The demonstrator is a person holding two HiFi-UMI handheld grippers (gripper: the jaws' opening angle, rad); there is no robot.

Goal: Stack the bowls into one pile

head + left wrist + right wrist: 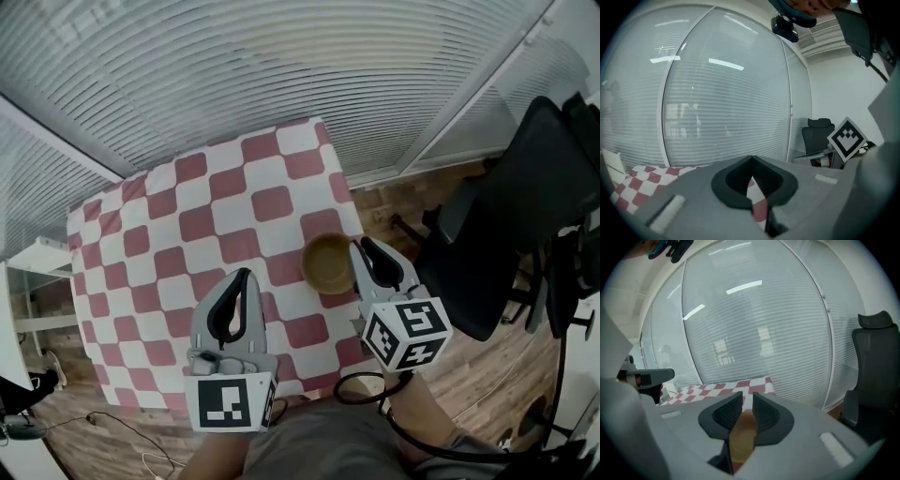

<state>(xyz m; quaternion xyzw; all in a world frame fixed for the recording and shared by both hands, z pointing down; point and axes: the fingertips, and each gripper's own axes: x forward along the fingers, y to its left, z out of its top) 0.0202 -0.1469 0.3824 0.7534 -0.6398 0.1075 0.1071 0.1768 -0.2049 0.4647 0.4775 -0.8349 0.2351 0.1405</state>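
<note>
The left gripper [246, 277] is hovering at about 7 o'clock over the checked tablecloth [216, 216], its jaws clenched on nothing. The left gripper view is showing this close up: the tips of the left gripper [751, 158] are meeting, with only a sliver of tablecloth [642, 176] showing below them. That view is also catching the office chair [818, 133] at 3 o'clock, but not the bowl.

The brown bowl [326, 264] is sitting on the tablecloth toward its 4 o'clock edge. From above, whether more bowls are nested inside it is not showing.

The right gripper [358, 246] is hanging just at the bowl's 3 o'clock rim. The right gripper view is adding what the head view is hiding: the right gripper [746, 394] is standing released, a narrow gap between its jaws, and the bowl [743, 427] is showing brown through that gap at 6 o'clock, lower than the pads. The chair [876, 366] is filling 3 o'clock.
</note>
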